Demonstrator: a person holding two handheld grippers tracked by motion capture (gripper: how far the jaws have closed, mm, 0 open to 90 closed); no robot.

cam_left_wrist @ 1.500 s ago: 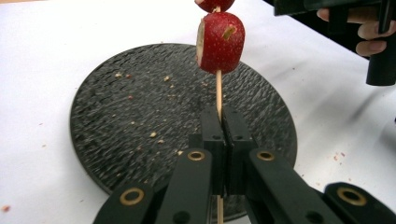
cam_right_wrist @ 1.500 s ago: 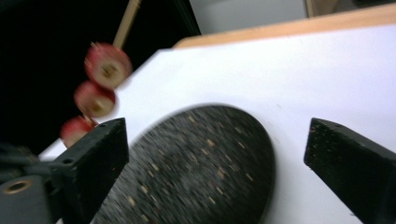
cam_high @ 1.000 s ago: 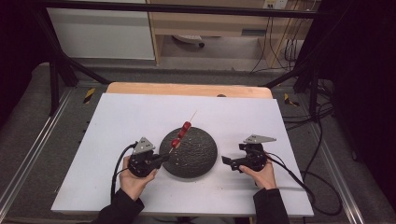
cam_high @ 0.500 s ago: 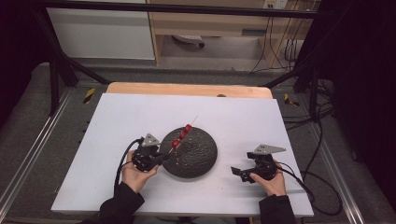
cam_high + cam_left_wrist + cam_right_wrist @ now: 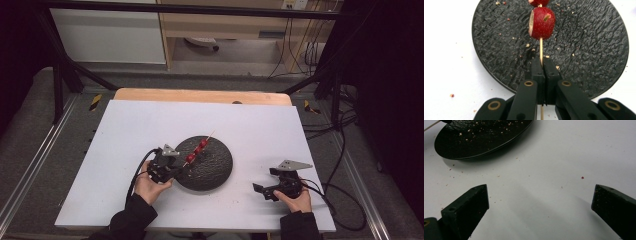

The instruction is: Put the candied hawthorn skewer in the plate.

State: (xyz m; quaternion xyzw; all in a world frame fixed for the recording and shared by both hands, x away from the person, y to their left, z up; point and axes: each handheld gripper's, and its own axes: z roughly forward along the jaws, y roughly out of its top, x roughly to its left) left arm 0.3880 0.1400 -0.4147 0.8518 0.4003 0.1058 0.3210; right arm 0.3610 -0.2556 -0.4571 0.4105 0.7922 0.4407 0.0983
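- Left tongs (image 5: 176, 171), lower left of centre in the high view: clamped on the bare end of the skewer (image 5: 541, 51).
- Skewer: held over the black plate (image 5: 220, 167); red fruit pieces (image 5: 197, 150) threaded, so loading looks done or nearly so; setting down remains.
- Right tongs (image 5: 263, 183), lower right: jaws wide apart, empty, over the table (image 5: 260, 120), apart from the plate.

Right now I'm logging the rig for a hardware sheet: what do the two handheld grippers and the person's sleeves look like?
Both grippers are black. The left gripper and the right gripper each carry a grey three-cornered plate on top and trail a black cable. In the gripper views the jaws are matte black blocks on black links with brass-coloured pivot rings. The sleeves are dark, reaching the wrists.
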